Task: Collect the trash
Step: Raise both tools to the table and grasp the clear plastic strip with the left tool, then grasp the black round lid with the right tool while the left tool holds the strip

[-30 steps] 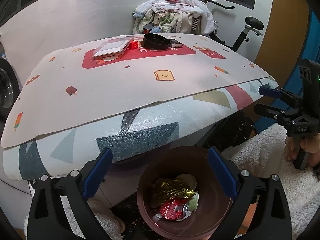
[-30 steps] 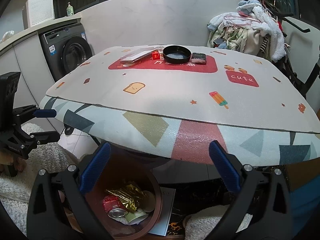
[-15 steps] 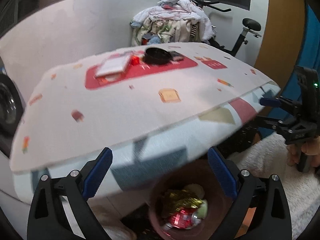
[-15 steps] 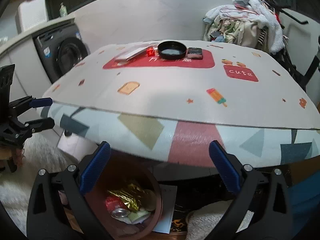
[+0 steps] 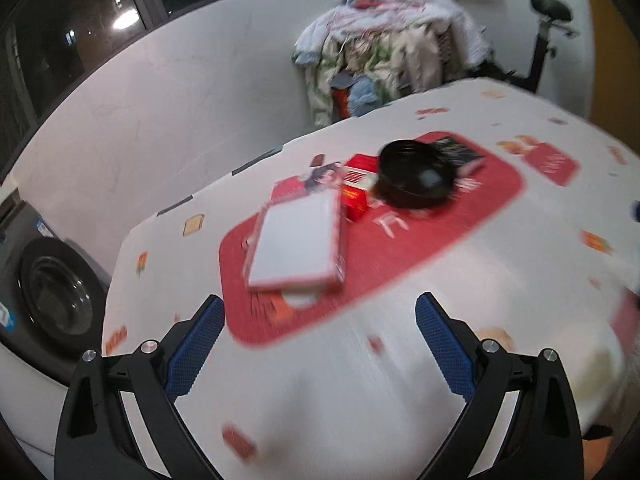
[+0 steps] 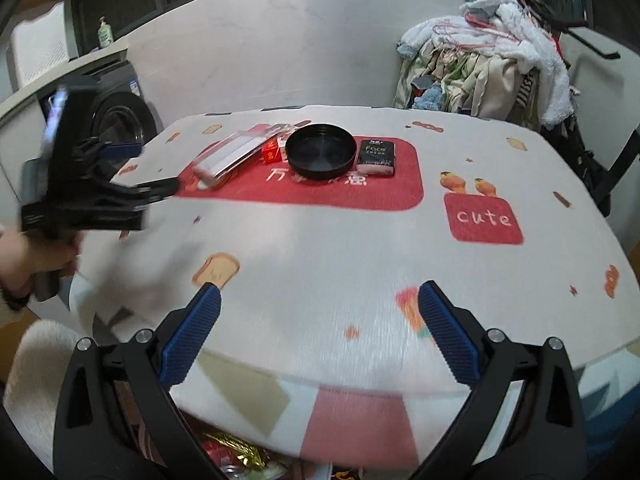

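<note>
Two hand-held grippers hang over a desk (image 6: pixel 360 260) covered by a white mat printed with cartoon toast and ice lollies, both with their blue-padded fingers spread wide and holding nothing. The left gripper (image 5: pixel 316 344) points across the desk top toward a cluster of things lying on the mat's large red panel; its view is smeared by motion blur. The right gripper (image 6: pixel 318 332) sits at the near edge of the desk, and in its view the left gripper appears at the left, gripped from below by a hand (image 6: pixel 28 260). On the red panel lie a flat white box (image 6: pixel 232 156), a small red carton (image 6: pixel 274 152) just beside it, a round black dish (image 6: pixel 322 152) touching the carton's far side, and a dark tissue pack (image 6: pixel 378 158) marked "Face" just right of the dish. The collected trash (image 6: pixel 236 454), crumpled gold foil and a scrap of red wrapper among it, shows only at the bottom edge of the right view, below the desk's overhang; its container is mostly hidden. Behind the desk stand a front-loading washing machine (image 6: pixel 120 120) to the left and a heap of laundry (image 6: pixel 492 68) to the right.
</note>
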`<state>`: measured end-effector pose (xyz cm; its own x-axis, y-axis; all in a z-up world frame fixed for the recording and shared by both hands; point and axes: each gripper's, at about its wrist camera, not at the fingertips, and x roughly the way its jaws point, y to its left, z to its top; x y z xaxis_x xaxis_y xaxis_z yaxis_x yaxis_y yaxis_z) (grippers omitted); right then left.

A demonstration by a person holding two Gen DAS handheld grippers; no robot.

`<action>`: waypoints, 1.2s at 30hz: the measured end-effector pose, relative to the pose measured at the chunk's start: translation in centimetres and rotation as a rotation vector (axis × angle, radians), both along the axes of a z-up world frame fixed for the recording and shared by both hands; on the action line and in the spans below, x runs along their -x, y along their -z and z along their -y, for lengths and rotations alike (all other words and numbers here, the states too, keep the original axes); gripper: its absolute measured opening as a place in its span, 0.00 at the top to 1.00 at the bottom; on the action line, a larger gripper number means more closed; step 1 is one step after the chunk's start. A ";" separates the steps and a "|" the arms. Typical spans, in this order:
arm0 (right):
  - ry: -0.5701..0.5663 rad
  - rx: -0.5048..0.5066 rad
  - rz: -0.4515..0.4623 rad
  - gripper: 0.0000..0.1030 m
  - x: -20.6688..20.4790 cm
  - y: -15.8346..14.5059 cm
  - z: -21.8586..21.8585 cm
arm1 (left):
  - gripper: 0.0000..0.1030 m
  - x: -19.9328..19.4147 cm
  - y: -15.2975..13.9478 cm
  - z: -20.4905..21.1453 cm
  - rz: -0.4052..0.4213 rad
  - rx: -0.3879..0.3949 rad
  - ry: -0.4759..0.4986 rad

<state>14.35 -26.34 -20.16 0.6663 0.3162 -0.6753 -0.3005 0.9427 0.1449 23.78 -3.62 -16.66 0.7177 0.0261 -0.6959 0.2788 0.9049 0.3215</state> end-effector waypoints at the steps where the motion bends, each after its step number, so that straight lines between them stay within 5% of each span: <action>1: 0.002 -0.010 -0.006 0.05 -0.8 0.1 0.2 | 0.09 -1.7 0.6 0.6 -0.005 -0.050 -0.009; 7: 0.015 -0.028 -0.042 0.05 -3.8 1.4 1.0 | 0.09 -8.7 4.1 2.8 -0.056 -0.241 -0.068; 13: -0.008 -0.031 -0.043 0.05 -5.1 2.1 1.4 | 0.08 -11.1 5.8 3.7 -0.045 -0.396 -0.084; 17: -0.015 -0.039 -0.037 0.05 -5.2 2.2 1.5 | 0.17 -11.5 5.6 3.8 -0.058 -0.396 -0.083; 19: -0.017 -0.044 -0.042 0.05 -5.1 2.2 1.6 | 0.58 -11.6 5.4 3.6 -0.101 -0.359 -0.051; 20: -0.019 -0.042 -0.045 0.05 -5.0 2.2 1.6 | 0.64 -11.7 5.2 3.1 -0.120 -0.336 -0.054; 26: -0.026 -0.025 -0.054 0.05 -5.2 1.8 1.6 | 0.71 -10.4 1.2 -0.3 -0.126 -0.093 -0.032; 33: -0.088 0.031 -0.053 0.06 -8.0 0.8 -0.8 | 0.83 -8.3 -3.9 -7.8 -0.195 0.395 -0.077; 36: -0.119 0.081 -0.058 0.06 -10.1 0.9 -2.7 | 0.83 -6.6 -4.0 -8.7 -0.211 0.462 -0.073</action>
<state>24.47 -23.65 -21.06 0.5865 0.3334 -0.7382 -0.4039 0.9103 0.0902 30.34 5.04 -12.66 0.5685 -0.2731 -0.7760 0.2250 0.9590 -0.1726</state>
